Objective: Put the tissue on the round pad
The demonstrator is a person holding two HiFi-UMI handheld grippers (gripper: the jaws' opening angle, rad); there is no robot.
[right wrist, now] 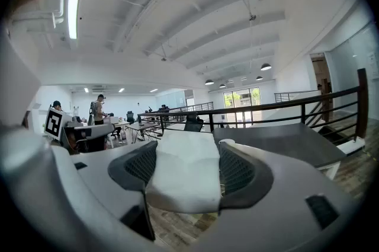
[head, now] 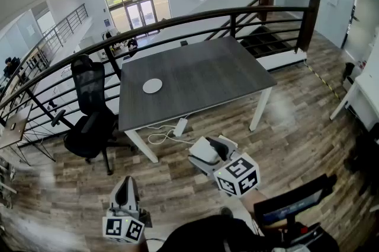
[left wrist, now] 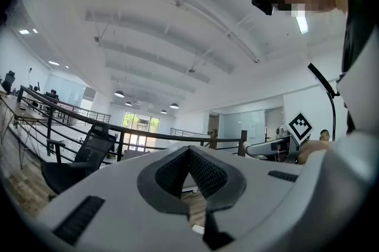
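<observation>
Head view: your right gripper clamps the tissue, well short of the table; round pad lies ahead-left, near the table's left edge | Left gripper view: left gripper jaws together, empty | Right gripper view: tissue fills the jaws, long axis forward.

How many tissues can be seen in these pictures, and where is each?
1. The tissue is held between the fingers of the right gripper, above the floor, short of the table. The left gripper holds none. None lies on the table.
</observation>
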